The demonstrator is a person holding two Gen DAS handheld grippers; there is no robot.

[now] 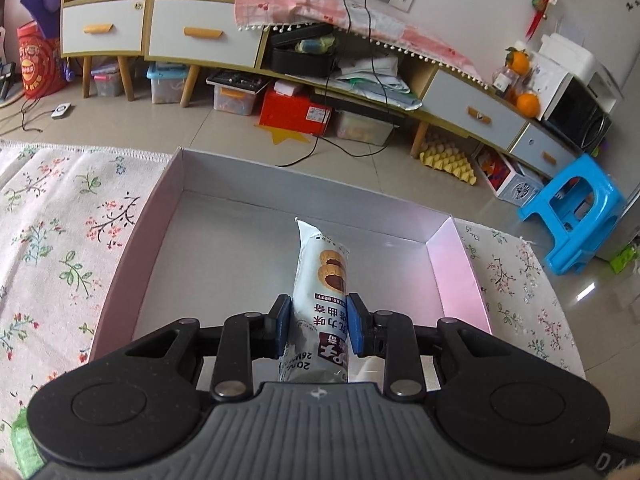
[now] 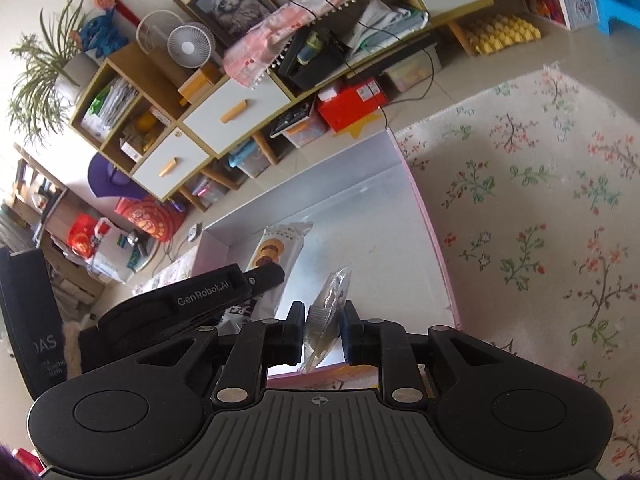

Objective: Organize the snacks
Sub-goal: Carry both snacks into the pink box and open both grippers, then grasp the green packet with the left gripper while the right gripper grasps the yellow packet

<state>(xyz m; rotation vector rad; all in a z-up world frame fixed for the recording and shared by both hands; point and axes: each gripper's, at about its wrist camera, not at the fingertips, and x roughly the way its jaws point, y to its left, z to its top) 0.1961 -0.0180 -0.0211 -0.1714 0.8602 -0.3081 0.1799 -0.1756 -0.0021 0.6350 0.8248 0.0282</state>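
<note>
Floral-print white cloth (image 1: 60, 240) covers the work surface. Beyond it: long white-drawered wooden cabinet (image 1: 200, 36), red cardboard box (image 1: 294, 112) underneath, blue plastic stool (image 1: 576, 212), two oranges (image 1: 524, 80) beside what looks like a black microwave (image 1: 576, 120). Small white desk fan (image 2: 190, 46) sits on the cabinet.

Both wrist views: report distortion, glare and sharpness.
Left wrist view: fisheye bends the cabinet; soft sheen on the box wall; biscuit pack print sharp. Right wrist view: horizon tilted, clear packet hard to read against the bright box floor.
</note>
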